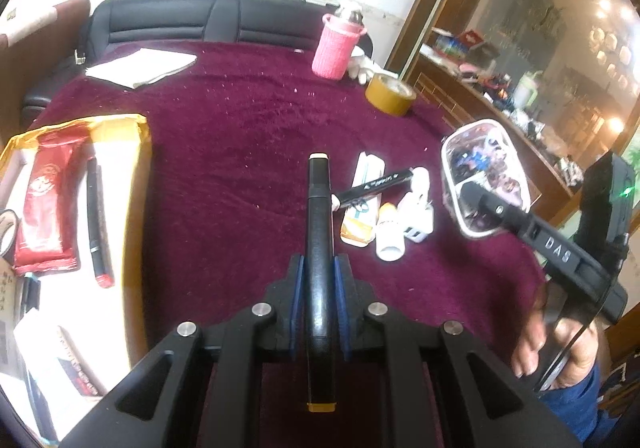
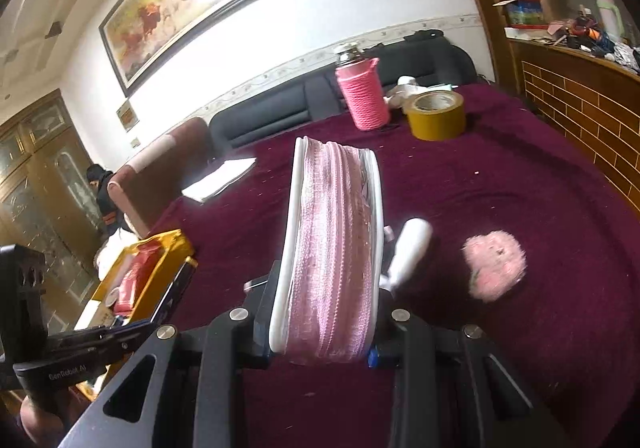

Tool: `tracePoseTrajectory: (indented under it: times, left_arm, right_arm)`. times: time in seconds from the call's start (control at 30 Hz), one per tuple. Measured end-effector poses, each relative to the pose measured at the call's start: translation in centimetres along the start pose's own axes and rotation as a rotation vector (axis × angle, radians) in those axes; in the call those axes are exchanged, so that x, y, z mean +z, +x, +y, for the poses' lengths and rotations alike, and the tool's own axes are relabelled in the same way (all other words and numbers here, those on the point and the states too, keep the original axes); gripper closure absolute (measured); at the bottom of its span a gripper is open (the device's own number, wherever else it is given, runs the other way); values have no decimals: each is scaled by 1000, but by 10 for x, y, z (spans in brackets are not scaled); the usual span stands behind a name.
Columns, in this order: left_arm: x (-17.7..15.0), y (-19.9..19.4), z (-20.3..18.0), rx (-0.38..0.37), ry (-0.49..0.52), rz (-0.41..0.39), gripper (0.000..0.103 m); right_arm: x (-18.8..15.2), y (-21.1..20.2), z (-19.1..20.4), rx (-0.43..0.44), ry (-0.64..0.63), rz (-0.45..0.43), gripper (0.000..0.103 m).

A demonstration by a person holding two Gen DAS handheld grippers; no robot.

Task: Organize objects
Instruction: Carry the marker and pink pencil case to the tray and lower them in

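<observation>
Markers (image 1: 320,248): two; pouch (image 2: 332,248): one.

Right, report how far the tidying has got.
Done: a red packet and pen lie in the yellow box.
In hand: left gripper holds a black marker; right gripper holds the pink pouch.
Left: small items on the cloth.

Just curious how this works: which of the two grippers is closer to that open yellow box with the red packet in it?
Left. The left gripper, shut on a black marker, is just beside the yellow box. The right gripper, holding the pink pouch, is farther off across the cloth.
</observation>
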State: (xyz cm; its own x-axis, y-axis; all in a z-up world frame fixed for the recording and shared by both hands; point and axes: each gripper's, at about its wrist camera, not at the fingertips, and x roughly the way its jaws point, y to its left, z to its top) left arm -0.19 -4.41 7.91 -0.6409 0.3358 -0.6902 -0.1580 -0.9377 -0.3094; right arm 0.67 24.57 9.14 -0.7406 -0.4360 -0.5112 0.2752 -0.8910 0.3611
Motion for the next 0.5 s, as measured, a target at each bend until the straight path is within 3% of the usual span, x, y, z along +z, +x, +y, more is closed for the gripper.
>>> tracePoseTrajectory:
  times: [0.27, 0.5]
  left_arm:
    - [-6, -33, 17, -29, -30, -50, 89]
    - [-14, -66, 52, -20, -84, -103, 89]
  right_arm:
    - [-5, -9, 54, 66, -62, 9, 69]
    - [-10, 7, 104, 138, -113, 63, 68]
